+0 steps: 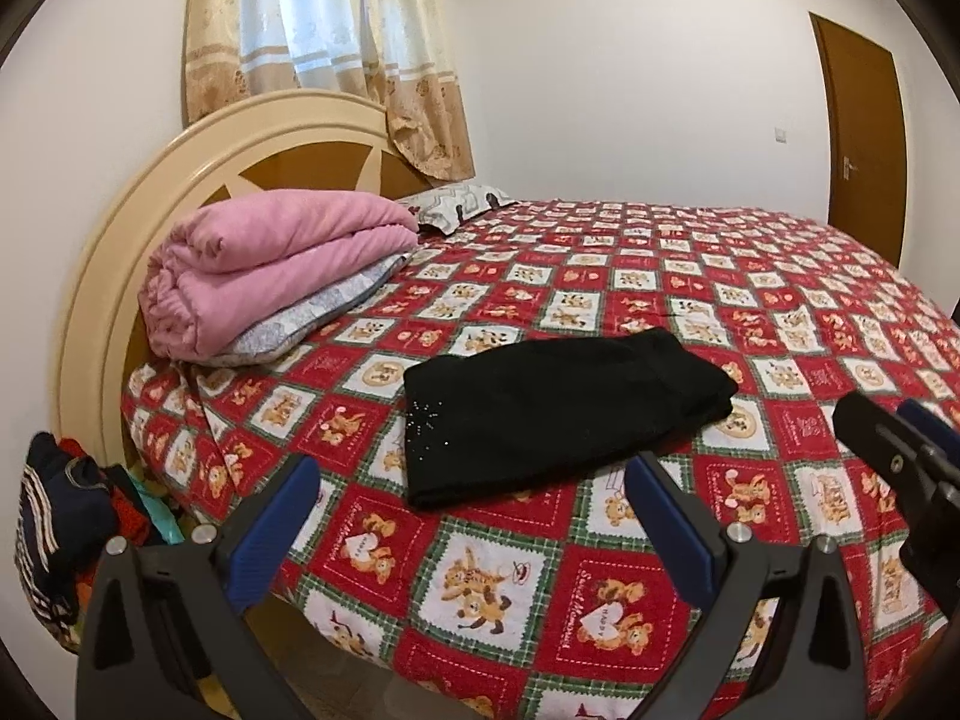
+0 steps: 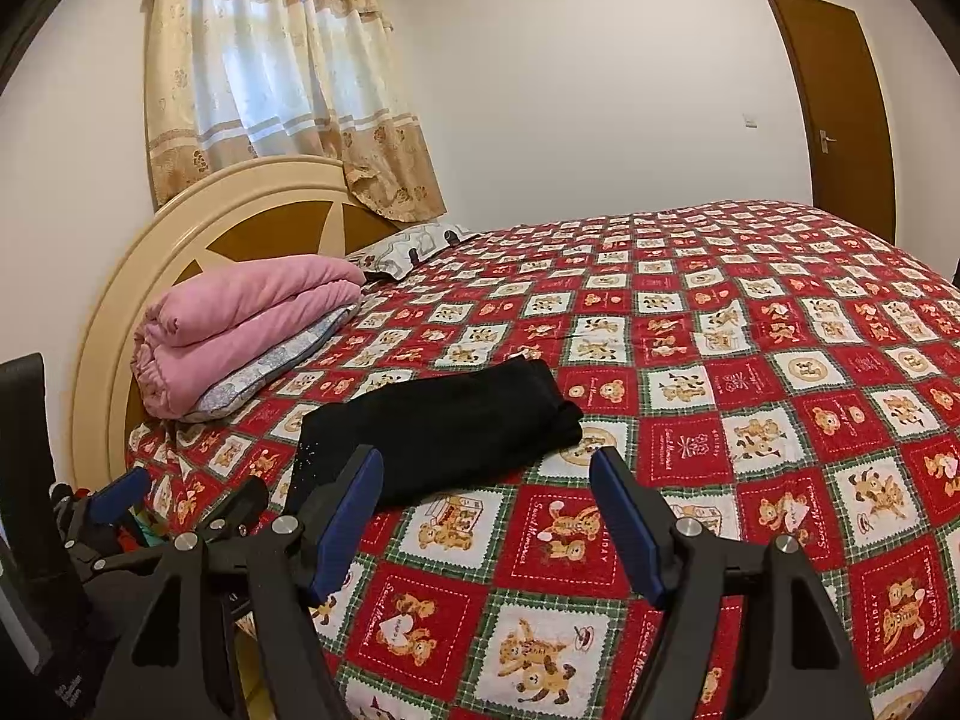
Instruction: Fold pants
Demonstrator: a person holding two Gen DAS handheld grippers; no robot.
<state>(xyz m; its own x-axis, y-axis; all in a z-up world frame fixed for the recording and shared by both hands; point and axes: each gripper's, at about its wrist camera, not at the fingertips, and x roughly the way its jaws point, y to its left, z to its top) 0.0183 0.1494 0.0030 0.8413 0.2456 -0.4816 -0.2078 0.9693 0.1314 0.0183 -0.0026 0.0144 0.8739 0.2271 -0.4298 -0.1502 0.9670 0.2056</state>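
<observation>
Hovering above the near edge of the bed, the left gripper (image 1: 471, 501) has its two blue-padded fingers spread wide apart with nothing between them, and the right gripper (image 2: 486, 492) is likewise spread and empty. In the left wrist view the right gripper's dark body pokes in from the right side; in the right wrist view the left gripper shows low on the left, its blue pads (image 2: 120, 489) parted too.

Just beyond both pairs of fingers lie the black pants (image 1: 558, 414) (image 2: 438, 426), folded into a compact thick rectangle and resting flat on the bedspread, apart from both grippers. A small scatter of shiny studs (image 1: 423, 417) marks the corner nearest the left gripper.

The bedspread (image 1: 690, 540) (image 2: 750, 420) is a red, white and green patchwork printed with teddy bears. Toward the headboard (image 1: 120, 228) (image 2: 150, 258) sits a rolled pink blanket (image 1: 264, 264) (image 2: 240, 324) on top of a pale patterned pillow (image 1: 312, 318), with another pillow (image 1: 456, 207) behind it. A beige curtain (image 1: 324, 48) (image 2: 270, 90) hangs above the headboard, and a brown door (image 1: 864, 138) (image 2: 840, 108) stands in the far wall. Beside the bed, low on the left, is a pile of dark and colourful clothes (image 1: 66, 516)
</observation>
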